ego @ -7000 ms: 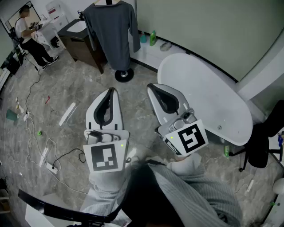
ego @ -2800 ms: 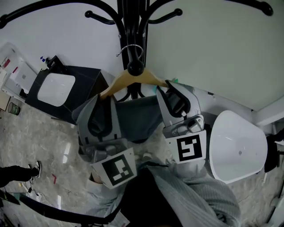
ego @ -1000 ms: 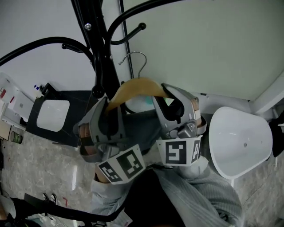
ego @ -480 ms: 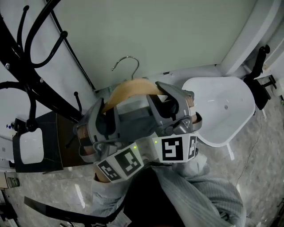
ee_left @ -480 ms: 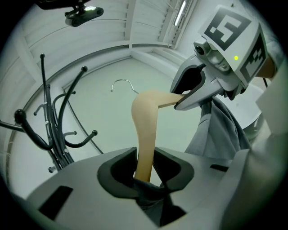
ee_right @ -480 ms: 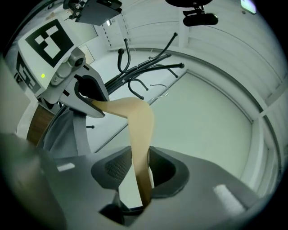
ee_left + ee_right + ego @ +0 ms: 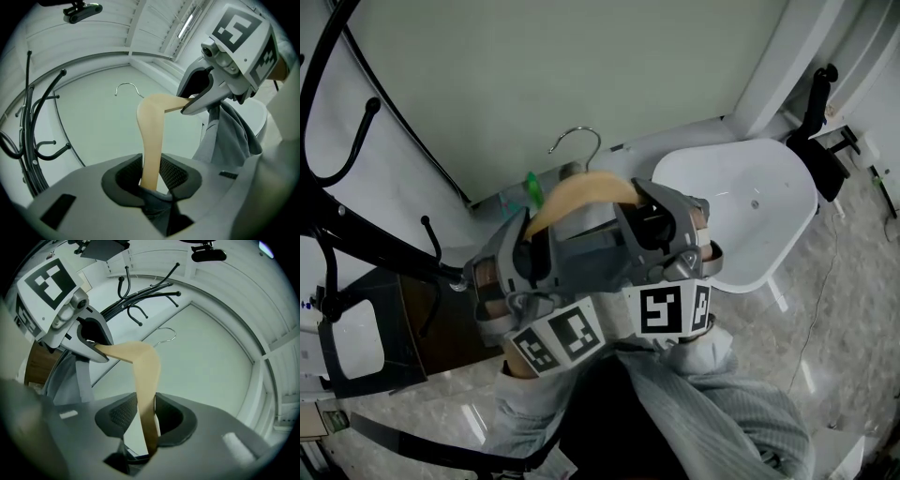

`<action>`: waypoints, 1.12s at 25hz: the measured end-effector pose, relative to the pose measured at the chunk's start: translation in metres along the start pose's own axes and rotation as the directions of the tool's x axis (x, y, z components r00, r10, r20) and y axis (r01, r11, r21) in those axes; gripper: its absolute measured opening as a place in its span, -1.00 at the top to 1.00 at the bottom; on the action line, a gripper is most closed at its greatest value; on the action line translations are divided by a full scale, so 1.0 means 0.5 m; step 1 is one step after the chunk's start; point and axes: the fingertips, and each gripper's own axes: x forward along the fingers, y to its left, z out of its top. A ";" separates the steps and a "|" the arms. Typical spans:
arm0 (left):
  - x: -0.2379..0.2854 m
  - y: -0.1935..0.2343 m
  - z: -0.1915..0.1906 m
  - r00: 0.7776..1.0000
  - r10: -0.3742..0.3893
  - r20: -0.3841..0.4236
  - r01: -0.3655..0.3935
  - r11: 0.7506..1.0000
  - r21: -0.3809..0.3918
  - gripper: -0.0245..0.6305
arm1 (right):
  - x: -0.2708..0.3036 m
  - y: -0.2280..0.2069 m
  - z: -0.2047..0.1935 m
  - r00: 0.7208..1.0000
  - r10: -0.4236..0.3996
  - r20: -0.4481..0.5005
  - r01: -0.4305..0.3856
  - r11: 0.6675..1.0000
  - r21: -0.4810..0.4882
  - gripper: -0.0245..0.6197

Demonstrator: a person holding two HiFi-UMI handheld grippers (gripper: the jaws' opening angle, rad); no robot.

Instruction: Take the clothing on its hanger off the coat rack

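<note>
A wooden hanger (image 7: 581, 192) with a metal hook (image 7: 577, 141) carries grey clothing (image 7: 591, 253), held in the air and clear of the black coat rack (image 7: 337, 234) at the left. My left gripper (image 7: 530, 225) is shut on the hanger's left arm, my right gripper (image 7: 652, 202) on its right arm. In the left gripper view the wooden arm (image 7: 150, 150) runs up from between the pads of the left gripper (image 7: 151, 176), with the clothing (image 7: 229, 136) hanging by the right gripper (image 7: 225, 61). The right gripper view shows the other arm (image 7: 145, 380) clamped in the right gripper (image 7: 147, 420).
A white round table (image 7: 741, 202) stands to the right, with a dark chair (image 7: 816, 150) beyond it. A green bottle (image 7: 532, 187) sits on the floor by the wall. A dark cabinet with a white basin (image 7: 356, 342) is at lower left, under the rack's curved arms (image 7: 145, 291).
The hanger with the clothing has come off the rack's peg and been carried to the right. The rack has slid to the left edge, and the white table has come closer to the middle.
</note>
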 end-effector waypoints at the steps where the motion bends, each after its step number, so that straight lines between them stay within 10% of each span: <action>1: 0.003 -0.006 0.002 1.000 -0.008 0.001 0.008 1.000 0.002 0.59 | -0.002 -0.001 -0.006 1.000 -0.001 -0.007 0.001 1.000 0.002 0.56; 28: 0.004 -0.003 -0.013 0.999 0.001 -0.048 -0.001 1.000 0.010 0.59 | 0.015 0.014 -0.007 0.998 0.058 0.025 -0.059 0.998 0.014 0.57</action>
